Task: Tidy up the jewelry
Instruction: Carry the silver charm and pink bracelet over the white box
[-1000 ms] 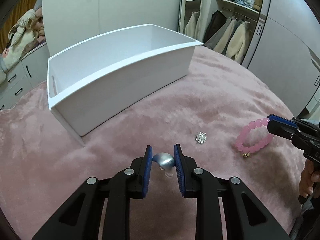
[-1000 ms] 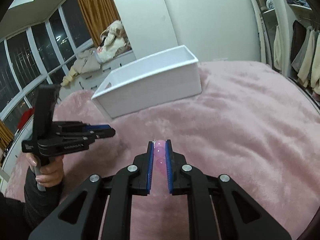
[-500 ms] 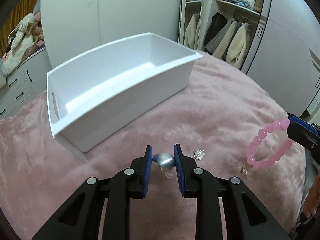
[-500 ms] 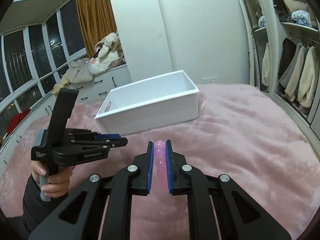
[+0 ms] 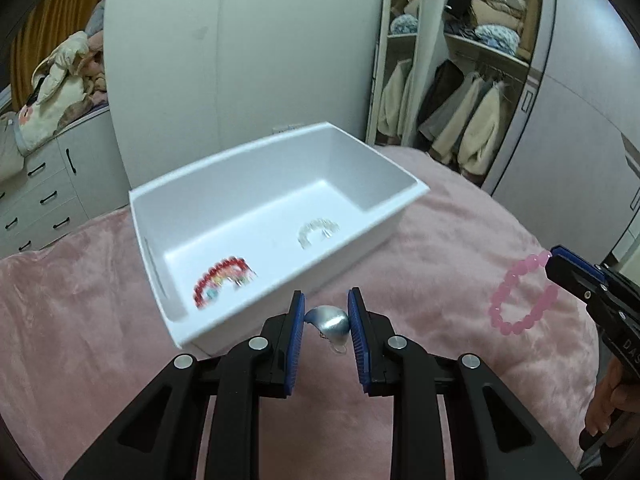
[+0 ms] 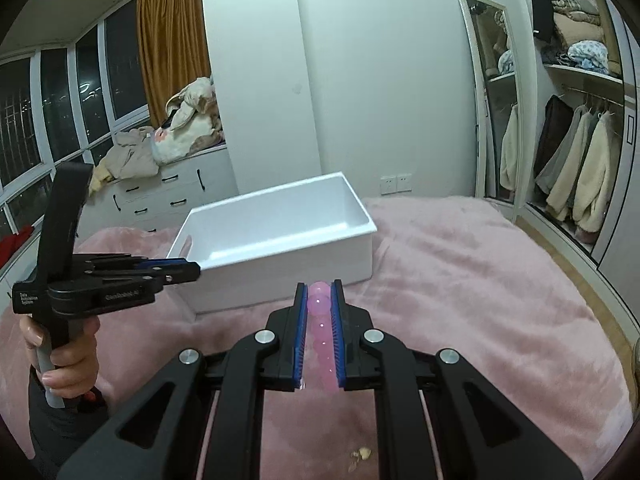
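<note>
Both grippers now higher, bin interior visible | left gripper [image 5: 326, 320] pinches silver earring [image 5: 330, 320] at white bin's [image 5: 360, 240] 6 o'clock rim, ready to drop | right gripper [image 6: 320, 316] clamps pink bracelet [image 6: 320, 308], hanging at 3 o'clock, awaiting bin.

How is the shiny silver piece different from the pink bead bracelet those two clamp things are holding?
The silver piece is one smooth, domed metallic lump; the pink bracelet is a ring of translucent round beads. The silver piece sits wholly between the left gripper fingers; the bracelet dangles from the right gripper. Both are lifted off the pink blanket.
</note>
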The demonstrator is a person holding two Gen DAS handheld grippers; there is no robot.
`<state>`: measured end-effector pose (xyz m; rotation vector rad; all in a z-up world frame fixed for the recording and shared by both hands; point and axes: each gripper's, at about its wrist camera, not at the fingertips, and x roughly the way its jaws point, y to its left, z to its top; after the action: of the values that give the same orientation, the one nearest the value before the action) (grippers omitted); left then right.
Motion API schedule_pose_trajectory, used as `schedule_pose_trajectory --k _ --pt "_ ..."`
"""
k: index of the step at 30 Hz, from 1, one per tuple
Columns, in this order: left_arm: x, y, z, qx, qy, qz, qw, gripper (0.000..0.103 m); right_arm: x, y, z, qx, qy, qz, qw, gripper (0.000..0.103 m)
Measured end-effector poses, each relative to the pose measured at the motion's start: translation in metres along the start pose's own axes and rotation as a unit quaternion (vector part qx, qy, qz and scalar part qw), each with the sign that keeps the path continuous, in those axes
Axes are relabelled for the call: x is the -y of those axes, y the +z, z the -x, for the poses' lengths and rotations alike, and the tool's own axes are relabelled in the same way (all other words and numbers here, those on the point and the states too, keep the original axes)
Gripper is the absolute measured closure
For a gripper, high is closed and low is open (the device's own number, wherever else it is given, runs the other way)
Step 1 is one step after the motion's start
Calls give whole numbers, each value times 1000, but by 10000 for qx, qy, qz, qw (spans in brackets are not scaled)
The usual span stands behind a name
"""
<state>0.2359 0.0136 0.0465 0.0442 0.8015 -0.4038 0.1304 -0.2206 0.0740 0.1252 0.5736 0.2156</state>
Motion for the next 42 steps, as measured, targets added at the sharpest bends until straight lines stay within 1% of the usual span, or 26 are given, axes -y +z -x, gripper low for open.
schedule_pose_trajectory --k 5,8,10,12,16,19,22,25,27,29,31,35,37,42 --pt "-27 15 12 222 28 167 9996 76 -6 25 -10 119 -129 79 9998 91" --pt "-40 24 9 218 55 206 9995 76 -11 39 -22 102 -270 183 9994 91" --pt "-43 27 5 186 34 199 9996 76 -16 46 -31 79 -336 255 9991 91" --pt "-45 32 0 173 98 159 9997 76 -21 53 -42 128 -400 314 9986 91" --pt "-46 39 -15 129 156 54 9998 76 -29 66 -66 173 -379 409 9983 91" --pt "-54 41 -30 5 -208 154 9997 76 -34 80 -81 281 -302 454 9981 91" --pt "-58 42 -47 -77 -128 126 9998 76 -34 89 -103 290 -381 485 9977 91" --pt "-66 42 -67 -86 8 191 9998 76 -36 91 -128 201 -533 603 9966 91" --pt "-72 41 -78 -184 225 296 9991 76 -37 91 -142 177 -580 608 9963 91" --pt "-77 39 -89 -268 314 316 9986 76 -36 87 -155 216 -650 547 9962 91" --pt "-78 39 -92 -259 303 296 9988 76 -40 86 -169 221 -762 657 9947 91" --pt "-80 37 -95 -224 205 318 9990 76 -45 89 -193 167 -846 784 9932 91" --pt "-80 36 -100 -296 164 339 9989 76 -48 91 -207 85 -921 823 9923 91" --pt "-74 36 -104 -352 308 272 9985 75 -51 85 -226 -20 -1030 871 9909 91"
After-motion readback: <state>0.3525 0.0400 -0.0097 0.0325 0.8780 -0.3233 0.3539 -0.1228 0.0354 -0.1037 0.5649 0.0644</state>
